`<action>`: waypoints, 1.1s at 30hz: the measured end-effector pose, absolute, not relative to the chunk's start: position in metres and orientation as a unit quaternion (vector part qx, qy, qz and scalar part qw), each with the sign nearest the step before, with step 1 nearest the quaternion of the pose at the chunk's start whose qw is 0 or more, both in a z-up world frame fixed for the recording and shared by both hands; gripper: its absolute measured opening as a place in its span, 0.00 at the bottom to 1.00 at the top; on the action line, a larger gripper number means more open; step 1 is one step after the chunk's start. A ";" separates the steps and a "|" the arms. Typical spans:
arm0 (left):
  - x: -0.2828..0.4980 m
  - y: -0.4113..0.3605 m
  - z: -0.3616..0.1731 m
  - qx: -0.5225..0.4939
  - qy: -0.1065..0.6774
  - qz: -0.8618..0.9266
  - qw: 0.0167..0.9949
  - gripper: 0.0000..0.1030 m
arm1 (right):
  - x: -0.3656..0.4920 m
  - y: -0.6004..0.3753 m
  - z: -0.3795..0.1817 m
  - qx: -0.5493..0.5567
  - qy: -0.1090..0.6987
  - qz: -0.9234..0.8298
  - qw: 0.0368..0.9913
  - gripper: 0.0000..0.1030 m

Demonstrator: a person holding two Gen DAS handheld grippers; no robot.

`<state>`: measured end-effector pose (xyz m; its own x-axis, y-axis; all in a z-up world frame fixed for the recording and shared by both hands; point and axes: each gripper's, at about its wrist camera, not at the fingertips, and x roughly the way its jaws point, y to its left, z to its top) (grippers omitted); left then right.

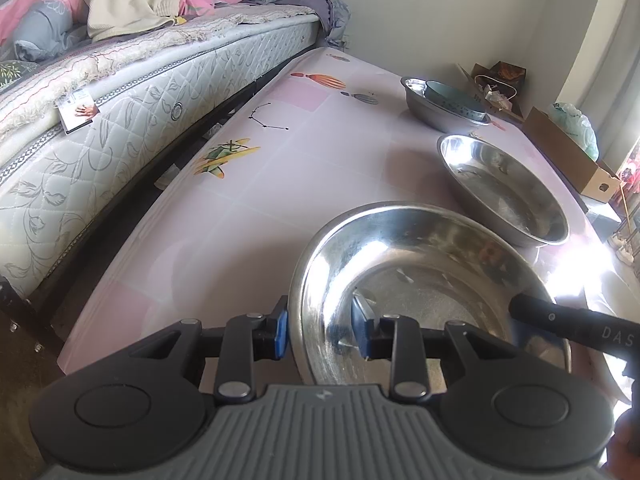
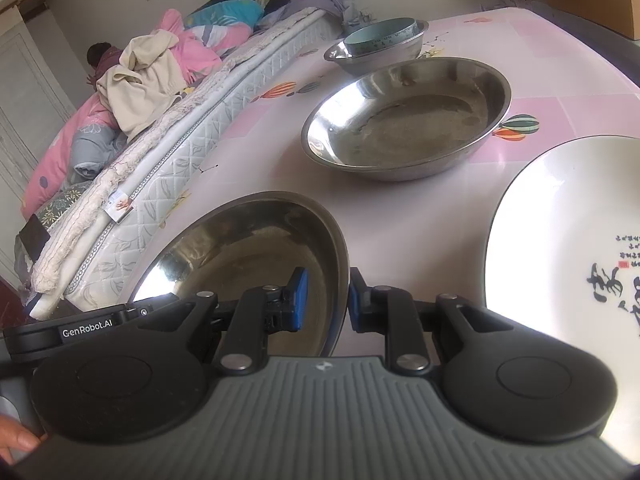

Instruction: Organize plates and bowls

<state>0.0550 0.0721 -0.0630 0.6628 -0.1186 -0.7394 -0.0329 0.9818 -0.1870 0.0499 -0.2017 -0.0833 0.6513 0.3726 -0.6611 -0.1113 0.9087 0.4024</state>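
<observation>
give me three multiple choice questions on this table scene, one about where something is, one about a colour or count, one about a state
1. Where is the teal bowl?
A. inside the far steel bowl
B. on the white plate
C. on the bed

2. What colour are the pads on the right tool?
A. red
B. blue
C. yellow

3. How does the near steel basin sit against the left tool?
A. rim between the pads
B. far from the tool
C. upside down under it

Answers:
1 A, it nests in the steel bowl at the far end.
2 B, both pads show blue.
3 A, one pad is outside the rim, one inside.
</observation>
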 end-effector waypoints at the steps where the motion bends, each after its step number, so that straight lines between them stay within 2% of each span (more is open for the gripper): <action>1: 0.055 0.072 -0.063 -0.093 0.410 -0.024 0.907 0.31 | 0.050 -0.202 -0.083 0.164 0.394 0.136 0.894 0.19; 33: 0.050 0.071 -0.057 -0.094 0.398 -0.029 0.912 0.31 | 0.043 -0.205 -0.077 0.162 0.383 0.136 0.899 0.19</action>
<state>0.0497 0.0713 -0.0573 0.6820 -0.1268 -0.7203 -0.0224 0.9808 -0.1939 0.0430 -0.2052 -0.0768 0.6694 0.3692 -0.6447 -0.1216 0.9105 0.3952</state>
